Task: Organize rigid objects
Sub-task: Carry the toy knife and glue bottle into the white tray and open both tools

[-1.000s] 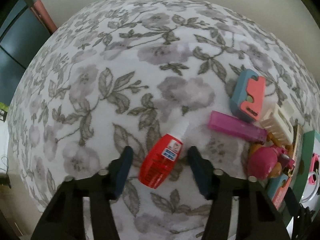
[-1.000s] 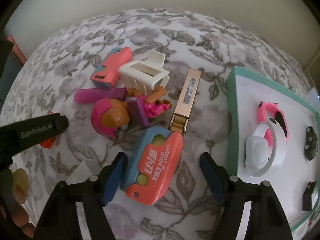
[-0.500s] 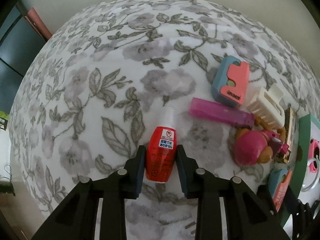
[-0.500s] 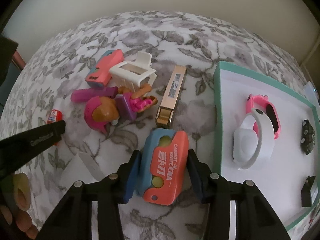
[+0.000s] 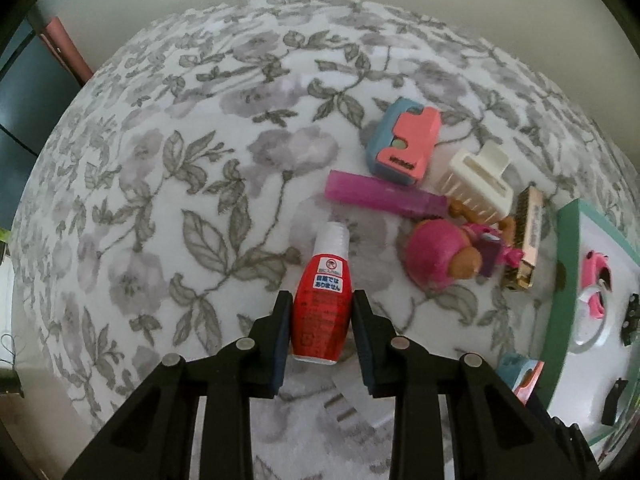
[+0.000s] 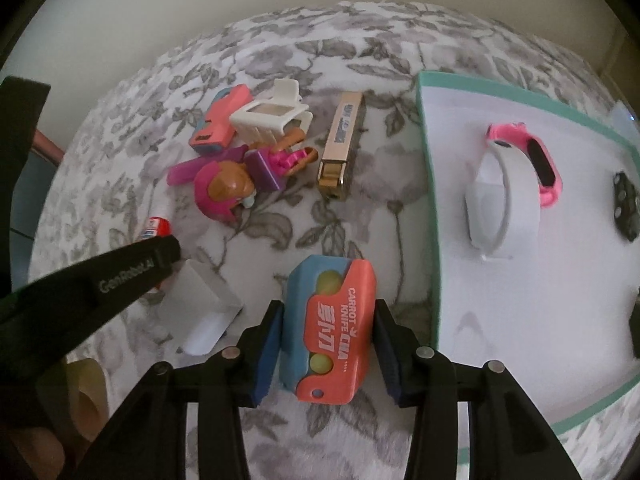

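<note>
The biggest change was that both of my tongs had gone from standing open around their targets to gripping them, and both loads had come up a little off the flowered bench.

My right tongs had just been closing, and their blue pads were pressed on the flanks of the carrot knife toy, the blue and orange block with the printed label. It sat between the jaws just beside the green rim of the white tray, which already held a white and pink wristband and some small dark pieces. I judged this one a short carry sideways over the rim.

My left tongs had closed as well, and the red glue bottle was clamped by its body with the clear cap pointing away from me. A second earlier it had lain tilted on the cloth between wide jaws; now it stood in line with them. The tray lay well off to that side, so this one had farther to go.

The loose heap had not changed: the second blue and orange toy, the white clip, the purple tube, the pink-haired doll and the gold stapler lay touching one another on the bench. So I reckoned the sorting was early, with two pieces in hand and five still out.
</note>
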